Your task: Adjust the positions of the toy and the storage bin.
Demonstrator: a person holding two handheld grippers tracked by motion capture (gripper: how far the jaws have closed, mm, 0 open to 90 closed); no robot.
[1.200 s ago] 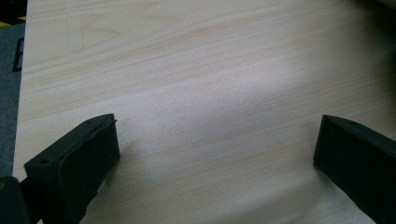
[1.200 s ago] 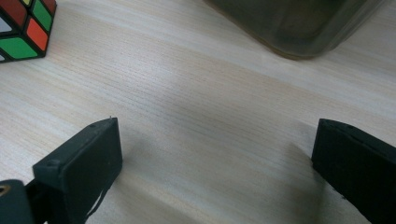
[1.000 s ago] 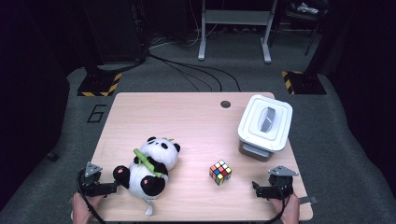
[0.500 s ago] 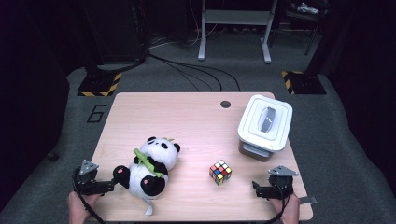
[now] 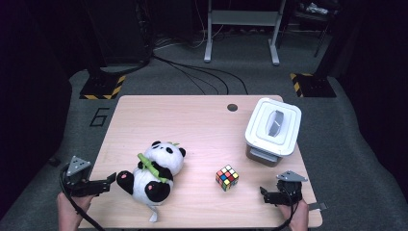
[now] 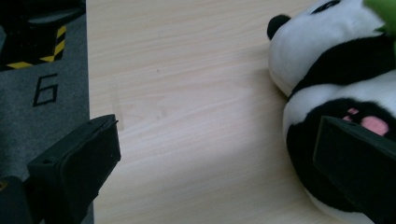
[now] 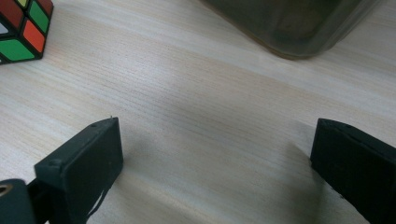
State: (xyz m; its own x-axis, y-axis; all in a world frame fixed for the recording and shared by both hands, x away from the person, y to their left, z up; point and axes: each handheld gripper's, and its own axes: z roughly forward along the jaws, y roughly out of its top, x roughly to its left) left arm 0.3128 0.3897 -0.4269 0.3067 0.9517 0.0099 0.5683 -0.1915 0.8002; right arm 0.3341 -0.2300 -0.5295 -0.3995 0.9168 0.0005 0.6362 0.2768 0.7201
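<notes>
The left gripper [image 5: 109, 182], jaws spread and empty, hovers at the pale wooden table [image 5: 192, 120] edge; the black-and-white plush panda [image 5: 153, 174] lies just beyond its right jaw. The right gripper [image 5: 264, 194] is likewise released. Likely approach stage; next, straddle the panda's leg and close.

Bright, even light from above on the counter [image 5: 202, 120] in the high view; dark floor around it, black beyond the edges of the frame. Soft, short shadows under the plush panda [image 5: 153, 172] and beside the white box [image 5: 273, 126]. No strong glare, only a pale sheen on the wood. Slightly soft and grainy overall, with small details smeared.

In the left gripper view, sharp wood grain in the middle, blurred black jaws near the lens, panda fur a little soft. In the right gripper view, broad soft shadows on the wood by both jaws, the cube [image 7: 21, 29] fairly sharp, the dark box base [image 7: 289, 23] out of focus at the top edge.
</notes>
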